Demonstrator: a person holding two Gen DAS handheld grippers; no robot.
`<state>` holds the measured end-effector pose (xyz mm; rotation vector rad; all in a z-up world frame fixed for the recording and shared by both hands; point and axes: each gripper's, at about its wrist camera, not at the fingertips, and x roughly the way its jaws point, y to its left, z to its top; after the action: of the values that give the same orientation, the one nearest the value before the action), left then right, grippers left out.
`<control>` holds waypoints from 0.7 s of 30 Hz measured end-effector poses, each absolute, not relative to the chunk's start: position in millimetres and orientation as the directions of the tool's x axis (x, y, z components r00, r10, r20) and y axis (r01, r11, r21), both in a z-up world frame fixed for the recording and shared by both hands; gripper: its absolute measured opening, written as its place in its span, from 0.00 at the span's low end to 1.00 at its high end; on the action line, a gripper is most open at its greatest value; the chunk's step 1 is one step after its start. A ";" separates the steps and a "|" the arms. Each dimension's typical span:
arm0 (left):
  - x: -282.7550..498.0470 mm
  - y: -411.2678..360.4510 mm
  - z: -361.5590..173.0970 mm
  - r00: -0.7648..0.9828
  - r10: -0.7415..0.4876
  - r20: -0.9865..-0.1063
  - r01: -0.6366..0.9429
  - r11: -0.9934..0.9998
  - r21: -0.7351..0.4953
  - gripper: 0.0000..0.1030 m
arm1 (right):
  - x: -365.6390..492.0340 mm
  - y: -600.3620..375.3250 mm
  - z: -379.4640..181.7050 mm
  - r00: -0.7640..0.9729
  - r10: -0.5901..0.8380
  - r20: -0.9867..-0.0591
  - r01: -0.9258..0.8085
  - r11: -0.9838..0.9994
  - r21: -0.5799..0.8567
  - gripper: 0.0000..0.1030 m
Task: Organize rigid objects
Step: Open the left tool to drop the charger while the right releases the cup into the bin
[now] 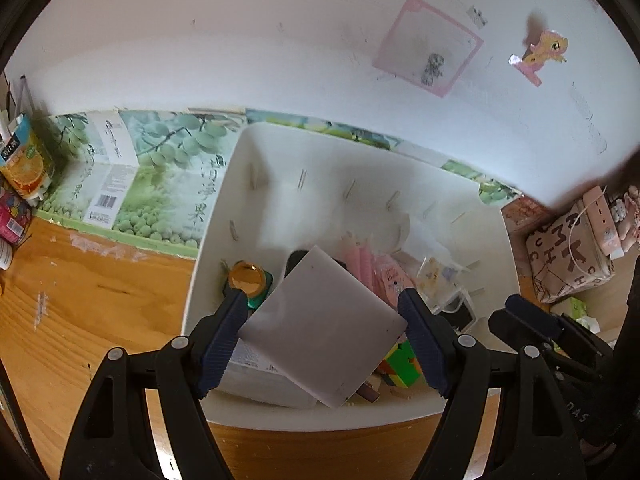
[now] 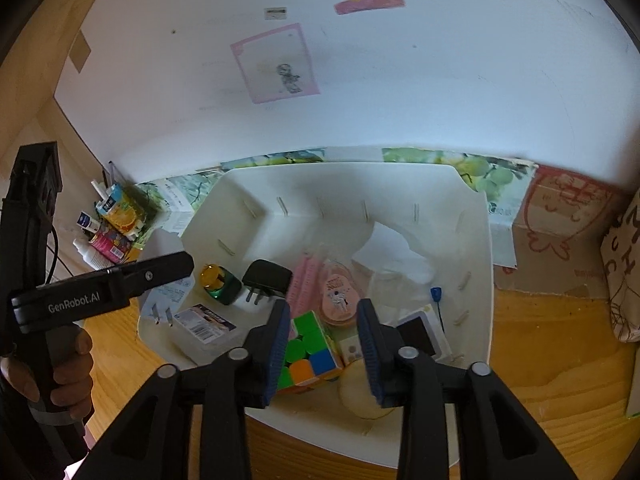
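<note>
Left gripper [image 1: 322,312] is clamped on a white card [image 1: 320,332], holding it tilted above the white bin [image 1: 224,184] on the desk [image 1: 80,312], while the right gripper [image 2: 323,344], fingers spread and holding nothing, hangs over the puzzle cube [image 2: 310,350] inside.

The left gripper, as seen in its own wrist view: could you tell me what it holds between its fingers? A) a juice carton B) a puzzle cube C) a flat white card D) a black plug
C: the left gripper is shut on a flat white card, tilted above the white bin.
</note>
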<state>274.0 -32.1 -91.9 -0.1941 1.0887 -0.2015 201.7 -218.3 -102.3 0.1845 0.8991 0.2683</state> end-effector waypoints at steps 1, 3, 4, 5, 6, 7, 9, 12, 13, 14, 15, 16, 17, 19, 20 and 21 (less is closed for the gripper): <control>272.9 -32.0 -91.6 0.447 -0.259 -0.856 0.064 0.964 -0.258 0.78 | 200.6 -220.3 -102.0 0.594 0.307 -0.743 -0.148 0.950 0.274 0.43; 269.1 -30.8 -86.7 0.461 -0.265 -0.847 0.064 0.962 -0.266 0.78 | 198.0 -223.3 -99.9 0.601 0.310 -0.737 -0.143 0.949 0.282 0.47; 266.4 -30.1 -81.2 0.482 -0.268 -0.834 0.068 0.960 -0.270 0.79 | 196.4 -224.3 -98.5 0.604 0.311 -0.734 -0.141 0.948 0.285 0.48; 262.9 -29.2 -72.7 0.512 -0.270 -0.815 0.074 0.960 -0.272 0.80 | 194.4 -225.5 -96.6 0.607 0.311 -0.731 -0.139 0.948 0.288 0.51; 260.3 -28.4 -64.7 0.536 -0.270 -0.800 0.080 0.959 -0.270 0.83 | 192.8 -226.0 -94.7 0.610 0.312 -0.728 -0.137 0.947 0.291 0.53; 257.9 -27.8 -58.3 0.553 -0.270 -0.788 0.084 0.959 -0.270 0.83 | 190.1 -226.9 -92.0 0.615 0.315 -0.723 -0.136 0.945 0.297 0.55; 251.5 -26.2 -44.7 0.583 -0.266 -0.767 0.089 0.960 -0.265 0.83 | 185.3 -227.9 -86.8 0.625 0.320 -0.712 -0.135 0.943 0.305 0.59; 238.9 -23.0 -30.0 0.609 -0.273 -0.745 0.100 0.958 -0.270 0.83 | 174.0 -228.5 -74.7 0.649 0.318 -0.691 -0.129 0.941 0.312 0.63; 234.3 -21.9 -26.1 0.614 -0.277 -0.739 0.104 0.957 -0.272 0.83 | 170.7 -228.3 -70.9 0.656 0.317 -0.685 -0.128 0.941 0.314 0.63; 228.3 -20.9 -21.7 0.620 -0.281 -0.732 0.110 0.955 -0.274 0.83 | 165.4 -228.3 -65.7 0.666 0.318 -0.675 -0.128 0.940 0.316 0.65; 221.8 -20.0 -17.4 0.625 -0.283 -0.727 0.116 0.955 -0.272 0.83 | 160.6 -228.1 -61.5 0.675 0.317 -0.666 -0.128 0.940 0.317 0.70; 216.6 -19.1 -14.1 0.629 -0.284 -0.723 0.121 0.955 -0.270 0.83 | 153.3 -227.9 -56.1 0.688 0.313 -0.655 -0.125 0.940 0.318 0.72; 209.5 -17.9 -9.9 0.635 -0.287 -0.717 0.129 0.955 -0.268 0.83 | 147.8 -227.3 -52.3 0.697 0.309 -0.647 -0.122 0.940 0.318 0.74; 195.8 -14.3 -3.3 0.647 -0.292 -0.704 0.139 0.954 -0.267 0.83 | 135.0 -225.8 -44.5 0.712 0.302 -0.633 -0.117 0.941 0.318 0.77; 188.5 -12.0 -0.3 0.652 -0.298 -0.697 0.145 0.952 -0.271 0.83 | 130.9 -225.4 -42.1 0.716 0.301 -0.629 -0.116 0.941 0.318 0.77; 181.2 -9.5 2.1 0.655 -0.307 -0.690 0.153 0.949 -0.277 0.83 | 125.9 -224.4 -39.8 0.721 0.299 -0.625 -0.114 0.941 0.318 0.78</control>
<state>181.2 -9.5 2.1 -0.2014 0.8168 -0.2630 125.9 -224.4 -39.8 0.2668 0.7323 0.2309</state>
